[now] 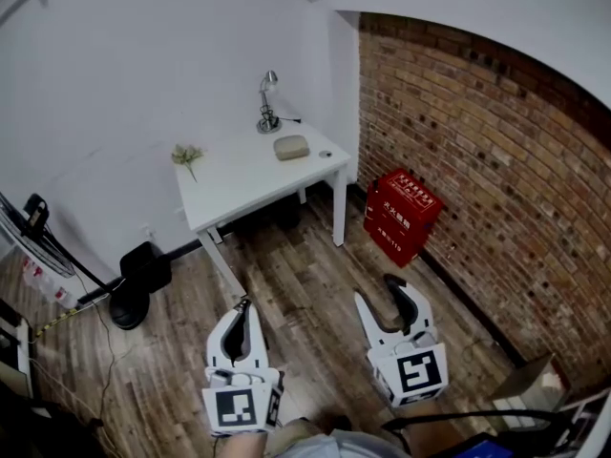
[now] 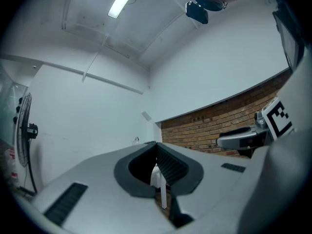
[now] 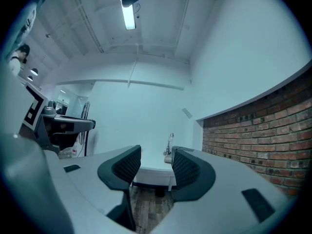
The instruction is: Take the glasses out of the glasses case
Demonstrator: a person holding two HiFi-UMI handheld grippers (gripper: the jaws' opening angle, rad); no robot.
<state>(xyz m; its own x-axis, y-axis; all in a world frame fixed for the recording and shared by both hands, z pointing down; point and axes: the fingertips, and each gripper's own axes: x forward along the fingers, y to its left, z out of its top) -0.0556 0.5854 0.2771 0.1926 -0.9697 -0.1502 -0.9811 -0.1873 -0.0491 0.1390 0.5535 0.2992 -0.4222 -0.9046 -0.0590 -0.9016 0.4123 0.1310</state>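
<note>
While you stand well back from the table (image 1: pixel 239 184), the head view shows the case (image 1: pixel 291 147) lying on the tabletop toward its far right part, just in front of the lamp (image 1: pixel 268 103). Both grippers sit low in the picture, over the wood floor (image 1: pixel 305 284), well apart from the table. The left gripper (image 1: pixel 244 305) has its jaws together. The right gripper (image 1: pixel 380 292) has its jaws spread. A red box (image 1: pixel 401 213) stands against the brick wall (image 1: pixel 496 160).

Left gripper view: the jaw tips meet and clamp nothing. A table leg (image 2: pixel 164 195) shows through the gap below them. The right gripper appears at the right edge.

Right gripper view: the jaws stand wide apart with nothing between them. Beyond the gap you see the table and lamp, well away.
</note>
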